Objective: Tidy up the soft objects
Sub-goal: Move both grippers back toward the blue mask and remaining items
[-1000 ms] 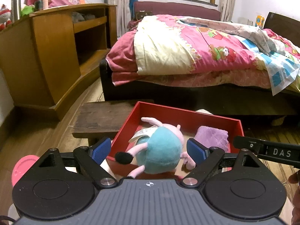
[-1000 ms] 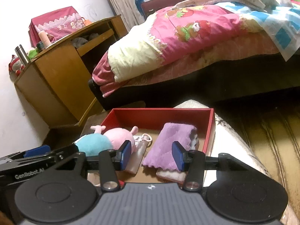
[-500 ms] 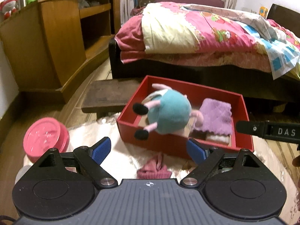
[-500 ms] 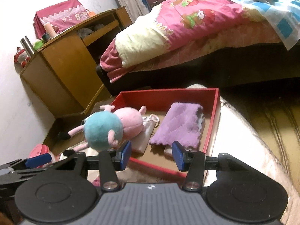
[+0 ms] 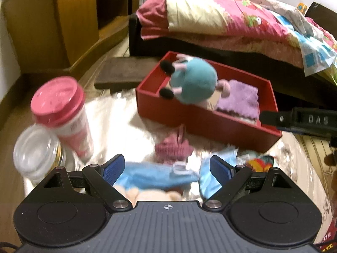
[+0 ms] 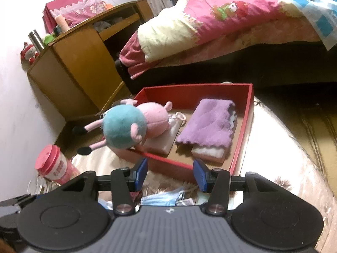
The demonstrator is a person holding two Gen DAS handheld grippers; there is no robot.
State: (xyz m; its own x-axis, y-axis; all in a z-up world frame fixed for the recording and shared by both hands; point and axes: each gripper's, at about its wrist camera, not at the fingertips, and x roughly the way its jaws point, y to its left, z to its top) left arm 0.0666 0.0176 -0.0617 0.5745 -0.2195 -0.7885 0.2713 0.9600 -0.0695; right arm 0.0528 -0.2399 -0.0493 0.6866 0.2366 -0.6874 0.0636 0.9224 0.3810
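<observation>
A red box [image 5: 189, 118] [image 6: 242, 147] sits on a shiny pale cover. In it lie a pink-and-teal plush pig [image 5: 193, 83] [image 6: 134, 126], hanging over the left rim, and a folded purple cloth [image 5: 238, 97] [image 6: 208, 124]. In front of the box lie a small pink knitted piece [image 5: 172, 147] and blue face masks [image 5: 155, 174] [image 6: 164, 197]. My left gripper [image 5: 167, 169] is open and empty, low over the masks. My right gripper [image 6: 169, 174] is open and empty, just short of the box's near wall.
A pink-lidded cup [image 5: 63, 113] [image 6: 54, 166] and a clear-lidded jar [image 5: 35, 154] stand at the left. A colourful soft item [image 5: 261, 161] lies right of the masks. A bed [image 5: 231, 25] and a wooden cabinet [image 6: 84, 63] stand behind.
Both grippers have drawn back from the box, leaving the plush pig lying in it. The left one has dropped lower, bringing the masks, knitted piece, cup and jar into view.
</observation>
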